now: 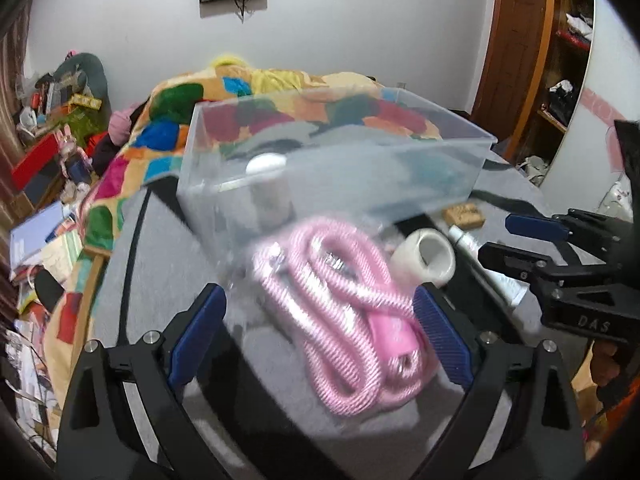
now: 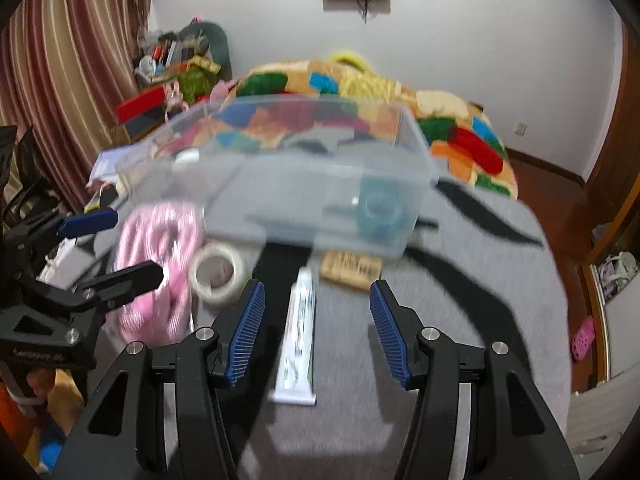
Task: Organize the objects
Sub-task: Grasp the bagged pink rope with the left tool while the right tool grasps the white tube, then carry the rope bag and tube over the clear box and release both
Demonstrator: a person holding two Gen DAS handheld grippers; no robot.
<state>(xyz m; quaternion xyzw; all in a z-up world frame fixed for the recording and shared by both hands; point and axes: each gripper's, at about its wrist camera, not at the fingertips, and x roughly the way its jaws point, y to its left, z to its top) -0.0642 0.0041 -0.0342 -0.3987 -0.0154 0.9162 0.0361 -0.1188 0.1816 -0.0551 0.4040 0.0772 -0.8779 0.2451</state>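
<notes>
A coiled pink rope (image 1: 344, 320) lies on the grey blanket between the open jaws of my left gripper (image 1: 320, 340); it also shows in the right wrist view (image 2: 156, 264). A white tape roll (image 1: 428, 258) (image 2: 218, 276) stands beside it. A white tube (image 2: 298, 336) lies between the open jaws of my right gripper (image 2: 318, 332), not touched. A clear plastic bin (image 1: 332, 160) (image 2: 280, 176) sits behind, holding a white bottle (image 1: 269, 184) and a teal object (image 2: 378, 210). A tan block (image 2: 351, 270) lies in front of the bin.
A grey blanket (image 2: 460, 320) with black stripes covers the surface. A colourful patchwork quilt (image 1: 168, 128) lies behind the bin. Clutter fills the left side by the curtain (image 2: 60, 100). A wooden wardrobe (image 1: 532, 60) stands at right.
</notes>
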